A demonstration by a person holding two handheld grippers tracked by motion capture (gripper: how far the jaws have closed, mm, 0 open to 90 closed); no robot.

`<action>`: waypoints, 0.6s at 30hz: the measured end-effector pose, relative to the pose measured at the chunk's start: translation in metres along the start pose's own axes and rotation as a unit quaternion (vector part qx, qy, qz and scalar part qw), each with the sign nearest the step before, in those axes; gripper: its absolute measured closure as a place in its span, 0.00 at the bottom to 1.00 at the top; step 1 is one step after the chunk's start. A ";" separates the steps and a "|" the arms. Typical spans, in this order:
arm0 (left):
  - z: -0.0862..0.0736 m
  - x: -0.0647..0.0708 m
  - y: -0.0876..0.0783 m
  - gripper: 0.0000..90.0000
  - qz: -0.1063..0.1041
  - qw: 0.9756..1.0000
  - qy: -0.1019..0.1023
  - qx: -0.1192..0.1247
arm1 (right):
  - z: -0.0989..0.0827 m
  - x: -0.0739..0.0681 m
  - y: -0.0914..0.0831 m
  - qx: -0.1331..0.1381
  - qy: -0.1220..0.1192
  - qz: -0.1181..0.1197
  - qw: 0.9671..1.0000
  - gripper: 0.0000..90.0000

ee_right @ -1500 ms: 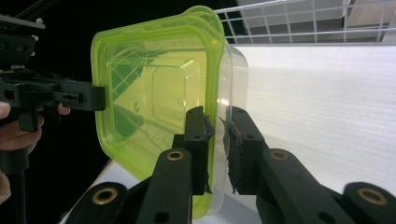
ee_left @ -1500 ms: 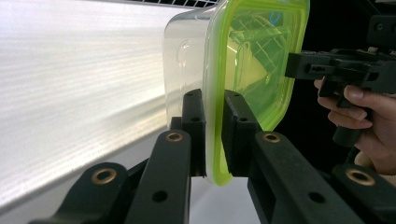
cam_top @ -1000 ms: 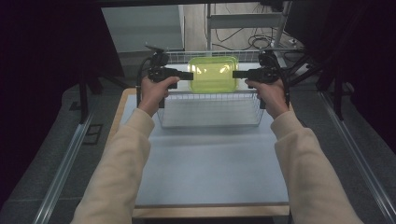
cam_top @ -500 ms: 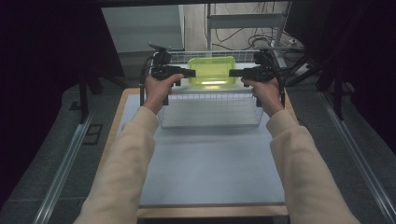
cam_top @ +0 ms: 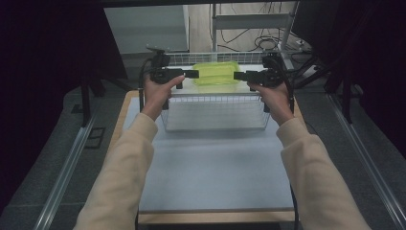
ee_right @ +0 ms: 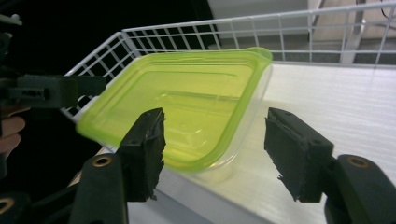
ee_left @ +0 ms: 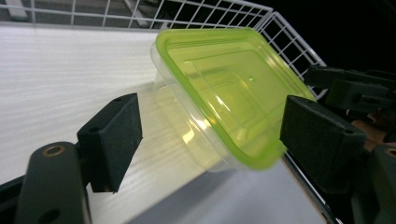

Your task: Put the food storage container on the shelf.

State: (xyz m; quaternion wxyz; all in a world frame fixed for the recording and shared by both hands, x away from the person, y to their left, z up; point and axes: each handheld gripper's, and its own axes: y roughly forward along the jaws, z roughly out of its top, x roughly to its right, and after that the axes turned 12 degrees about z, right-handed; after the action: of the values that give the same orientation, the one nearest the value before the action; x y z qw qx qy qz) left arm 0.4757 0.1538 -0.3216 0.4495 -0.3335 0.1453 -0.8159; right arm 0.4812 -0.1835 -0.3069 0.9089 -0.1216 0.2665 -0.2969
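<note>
A clear plastic rectangular container with a lime-green lid sits inside a white wire basket at the far end of the table, close to the basket's back wall; in the gripper views it looks tilted, one end lower than the other, and whether it lies flat on the basket floor cannot be told. The left gripper points in at the container's left end and the right gripper at its right end, both held level above the basket's rim. Their jaws have just been opening: in the left gripper view the left gripper has its black pads spread wide on either side of the container's near corner without pressing on it, and in the right gripper view the right gripper likewise stands apart around the container's edge, holding nothing. The basket's wire walls ring the container on all sides. A pale grey mat covers the wooden table in front of the basket, and cream sleeves reach in from below.
</note>
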 end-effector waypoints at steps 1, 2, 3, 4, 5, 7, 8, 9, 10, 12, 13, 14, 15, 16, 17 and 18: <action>-0.003 0.001 -0.005 0.23 -0.007 1.000 0.000 0.005 | -0.002 -0.003 -0.003 0.001 -0.010 0.005 1.000 0.41; -0.007 0.002 -0.013 0.22 -0.013 1.000 0.006 0.007 | -0.005 -0.006 -0.007 -0.001 -0.022 0.010 1.000 0.40; -0.012 0.003 -0.020 0.22 -0.013 1.000 0.017 0.008 | -0.009 -0.010 -0.012 -0.006 -0.034 0.014 0.999 0.38; -0.017 0.006 -0.026 0.22 -0.009 1.000 0.023 0.014 | -0.013 -0.013 -0.016 -0.004 -0.045 0.020 0.999 0.38; -0.021 0.008 -0.031 0.22 -0.008 0.999 0.032 0.015 | -0.018 -0.015 -0.021 -0.004 -0.053 0.025 0.998 0.37; -0.035 0.011 -0.045 0.22 -0.013 0.999 0.043 0.025 | -0.028 -0.018 -0.030 -0.004 -0.064 0.037 0.997 0.36; -0.045 0.013 -0.054 0.22 -0.016 0.998 0.052 0.028 | -0.035 -0.020 -0.035 -0.006 -0.069 0.042 0.997 0.35; -0.052 0.014 -0.059 0.22 -0.019 0.998 0.057 0.030 | -0.046 -0.022 -0.041 -0.007 -0.078 0.045 0.996 0.34; -0.061 0.015 -0.065 0.22 -0.020 0.998 0.060 0.031 | -0.053 -0.023 -0.044 -0.011 -0.083 0.048 0.995 0.34; -0.085 0.018 -0.076 0.22 -0.020 0.997 0.073 0.031 | -0.077 -0.027 -0.052 -0.023 -0.103 0.048 0.993 0.32; -0.093 0.019 -0.079 0.22 -0.021 0.997 0.075 0.030 | -0.089 -0.028 -0.055 -0.029 -0.111 0.047 0.992 0.31; -0.108 0.019 -0.083 0.22 -0.024 0.996 0.077 0.030 | -0.097 -0.028 -0.058 -0.032 -0.115 0.046 0.992 0.31; -0.116 0.019 -0.085 0.22 -0.027 0.996 0.076 0.031 | -0.111 -0.028 -0.062 -0.034 -0.122 0.047 0.991 0.30; -0.130 0.018 -0.088 0.22 -0.032 0.996 0.078 0.029 | -0.120 -0.028 -0.064 -0.035 -0.123 0.047 0.991 0.30; -0.139 0.018 -0.089 0.22 -0.036 0.996 0.077 0.030 | -0.133 -0.026 -0.068 -0.034 -0.120 0.051 0.991 0.30; -0.151 0.016 -0.089 0.22 -0.042 0.996 0.075 0.029 | -0.140 -0.025 -0.070 -0.036 -0.119 0.054 0.991 0.30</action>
State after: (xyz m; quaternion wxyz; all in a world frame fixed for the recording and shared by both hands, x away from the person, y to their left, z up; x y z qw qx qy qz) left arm 0.3115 0.1806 -0.3783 0.4126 -0.2636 0.1407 -0.8605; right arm 0.3531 -0.2325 -0.3856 0.9438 -0.1741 0.1735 -0.2209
